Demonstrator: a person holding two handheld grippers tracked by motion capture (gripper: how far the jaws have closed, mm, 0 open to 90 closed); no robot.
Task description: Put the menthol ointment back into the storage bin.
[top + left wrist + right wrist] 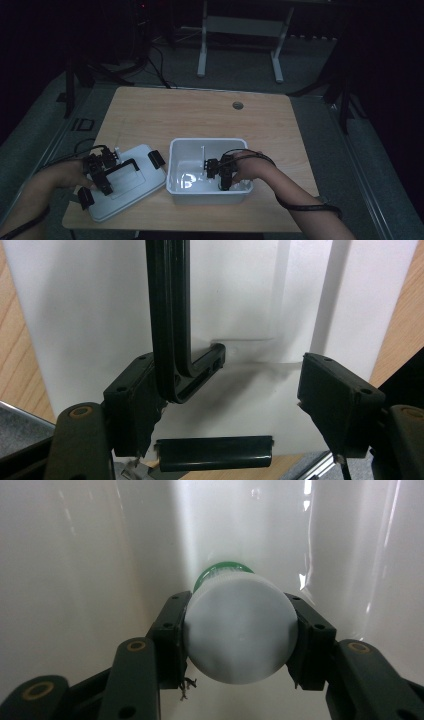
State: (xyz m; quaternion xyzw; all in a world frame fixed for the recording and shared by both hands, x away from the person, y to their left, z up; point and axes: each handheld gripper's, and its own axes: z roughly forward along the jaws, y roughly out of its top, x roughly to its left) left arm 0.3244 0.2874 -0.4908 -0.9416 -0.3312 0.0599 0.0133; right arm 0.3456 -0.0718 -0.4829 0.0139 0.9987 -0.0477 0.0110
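Down inside the white bin (pixel 175 165), the right gripper (pixel 240 635) is clamped on a white bottle (pixel 240 632) with a green cap; its round, smooth sides could slip or roll on release. The left gripper (pixel 227 400) rests over the lid (pixel 80 315), jaws apart around its black handle (pixel 170 340), which could snag. From above, the bottle is hidden.

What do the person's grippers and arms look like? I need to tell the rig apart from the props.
Both the left gripper and the right gripper are black, each with two blocky jaws fixed by small screws and pivots ringed in brass. A black cable trails from each along the forearm. The forearms are bare, with no sleeves in sight.
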